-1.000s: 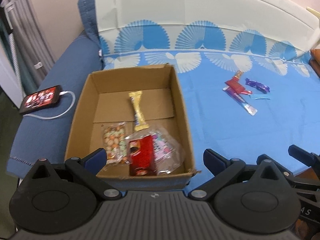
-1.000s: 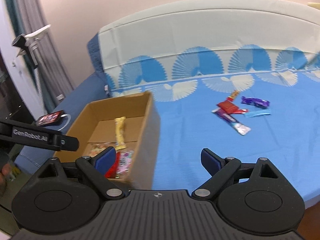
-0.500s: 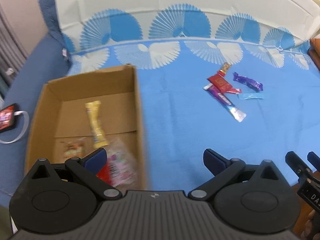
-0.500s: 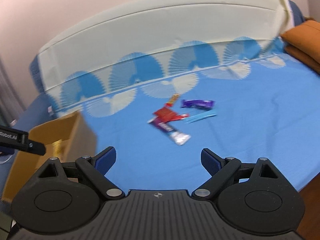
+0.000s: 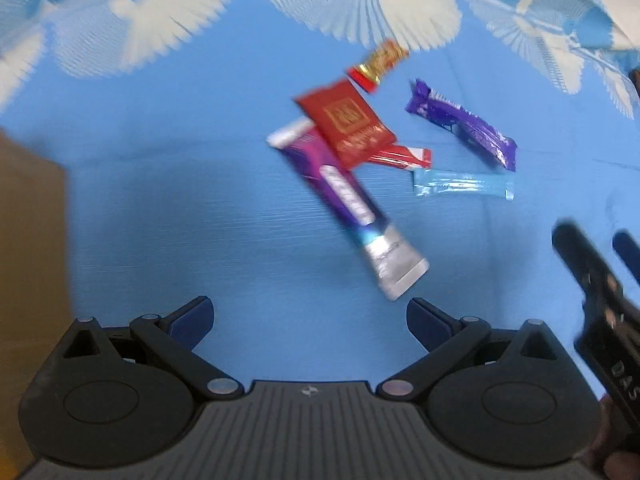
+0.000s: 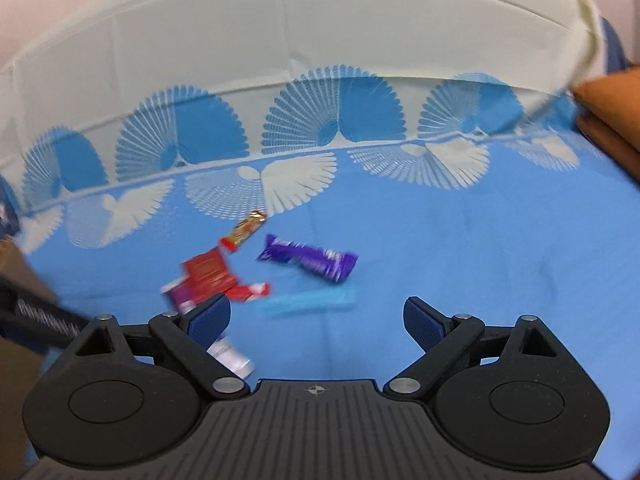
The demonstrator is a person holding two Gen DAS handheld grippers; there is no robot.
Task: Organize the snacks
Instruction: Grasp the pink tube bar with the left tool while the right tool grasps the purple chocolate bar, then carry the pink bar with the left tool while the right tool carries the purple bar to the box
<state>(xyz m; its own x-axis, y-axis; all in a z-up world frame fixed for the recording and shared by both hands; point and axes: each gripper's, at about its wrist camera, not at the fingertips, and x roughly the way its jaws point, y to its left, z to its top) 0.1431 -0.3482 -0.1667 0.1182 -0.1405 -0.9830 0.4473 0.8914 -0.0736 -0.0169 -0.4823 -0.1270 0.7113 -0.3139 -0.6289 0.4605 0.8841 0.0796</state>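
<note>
Several snacks lie in a loose cluster on the blue bedsheet [image 5: 160, 200]: a long purple-and-silver bar [image 5: 348, 204], a flat red packet [image 5: 346, 124], a small red-and-gold candy [image 5: 378, 64], a purple wrapper [image 5: 464, 128] and a light blue stick [image 5: 464, 186]. My left gripper [image 5: 310, 320] is open and empty, just short of the long bar's silver end. My right gripper [image 6: 316, 320] is open and empty; the purple wrapper [image 6: 312, 262] and the blue stick [image 6: 308, 302] lie ahead of it. The right gripper's body shows at the left wrist view's right edge [image 5: 600, 312].
The brown cardboard box's wall [image 5: 28, 248] stands at the left edge of the left wrist view and also shows in the right wrist view [image 6: 16, 264]. The white headboard cover [image 6: 280, 60] rises behind the bed. An orange cushion [image 6: 608, 112] lies at the far right.
Both grippers swung right, away from the cardboard box, and closed in on the snack cluster. The box has slid almost out of both views. Both grippers stayed open.
</note>
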